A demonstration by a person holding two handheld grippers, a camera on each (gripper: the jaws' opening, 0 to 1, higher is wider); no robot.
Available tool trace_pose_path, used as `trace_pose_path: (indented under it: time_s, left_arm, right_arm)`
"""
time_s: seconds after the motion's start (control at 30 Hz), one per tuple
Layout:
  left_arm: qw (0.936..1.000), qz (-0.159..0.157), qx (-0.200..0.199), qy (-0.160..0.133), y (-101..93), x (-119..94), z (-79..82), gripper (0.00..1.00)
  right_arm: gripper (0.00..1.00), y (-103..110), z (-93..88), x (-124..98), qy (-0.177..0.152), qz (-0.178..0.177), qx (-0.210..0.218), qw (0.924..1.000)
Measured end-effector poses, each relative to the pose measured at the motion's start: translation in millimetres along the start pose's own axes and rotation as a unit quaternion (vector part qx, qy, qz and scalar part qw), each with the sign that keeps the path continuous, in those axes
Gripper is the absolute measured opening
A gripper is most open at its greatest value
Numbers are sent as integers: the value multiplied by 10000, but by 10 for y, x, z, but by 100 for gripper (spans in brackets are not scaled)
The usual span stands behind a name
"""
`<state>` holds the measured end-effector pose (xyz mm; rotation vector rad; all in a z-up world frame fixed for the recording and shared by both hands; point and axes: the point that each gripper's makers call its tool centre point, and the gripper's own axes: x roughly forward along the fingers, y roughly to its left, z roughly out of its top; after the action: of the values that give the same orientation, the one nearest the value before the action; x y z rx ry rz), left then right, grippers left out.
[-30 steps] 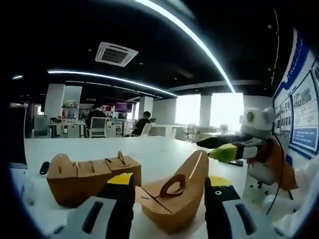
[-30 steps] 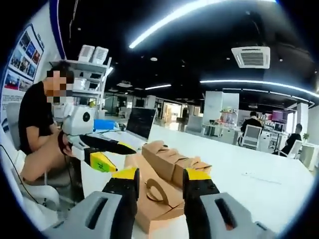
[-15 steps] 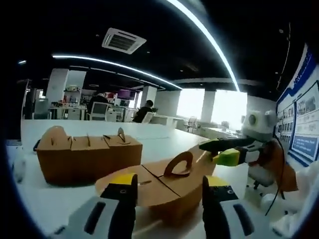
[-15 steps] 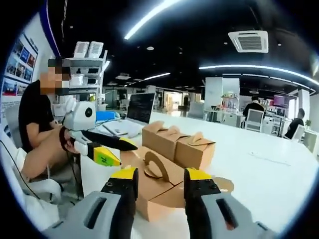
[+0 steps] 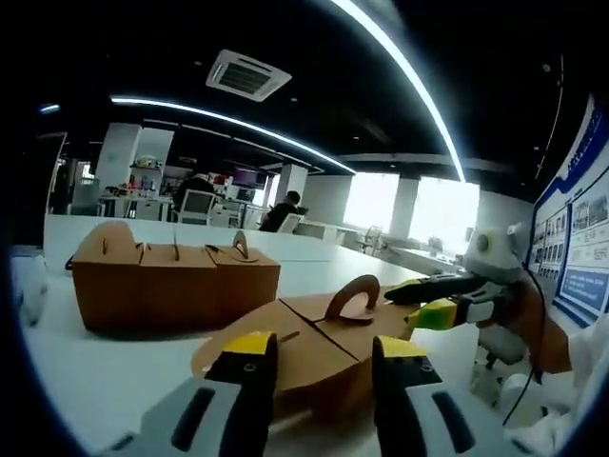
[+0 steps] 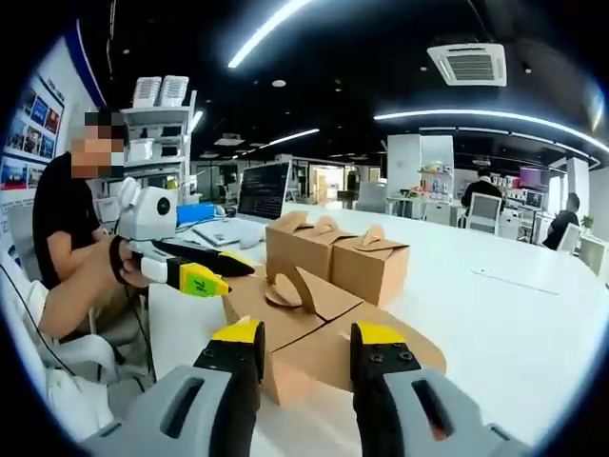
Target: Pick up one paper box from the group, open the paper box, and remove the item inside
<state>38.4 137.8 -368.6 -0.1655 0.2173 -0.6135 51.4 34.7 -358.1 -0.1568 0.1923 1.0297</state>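
A brown paper box [image 5: 314, 343] with a cut-out handle lies on the white table [image 5: 114, 381], its top flaps spread wide and nearly flat. My left gripper [image 5: 325, 362] stands open, the near flap edge between its yellow-tipped jaws. The right gripper [image 5: 428, 297] reaches in from the right, tips at the flap's far edge. In the right gripper view the same box [image 6: 304, 319] sits just ahead of my open right gripper [image 6: 306, 343]. There the left gripper [image 6: 205, 271] comes in from the left, touching the flap. Behind stands the group of closed boxes [image 5: 171, 286] [image 6: 333, 252].
A seated person [image 6: 71, 238] is close at the table's left edge in the right gripper view, with a laptop [image 6: 262, 195] and papers behind the boxes. Office chairs and desks with people [image 5: 285, 211] stand far back. White table [image 6: 514, 324] stretches to the right.
The box's top flaps have swung from steeply tilted to flat and wide. My left jaws have drawn somewhat closer together. Both cameras have dropped lower towards the table.
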Motion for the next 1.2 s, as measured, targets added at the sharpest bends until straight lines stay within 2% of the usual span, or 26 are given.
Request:
trace_pose_path:
  time_s: [0.5, 1.2]
  left_arm:
    - [9999, 19, -153, 33, -32, 47, -40, 38]
    - [9999, -3, -116, 42, -43, 36, -49, 38]
  right_arm:
    - [34, 244, 153, 146, -48, 252, -308, 9992]
    - [34, 252, 162, 126, -38, 264, -354, 9990]
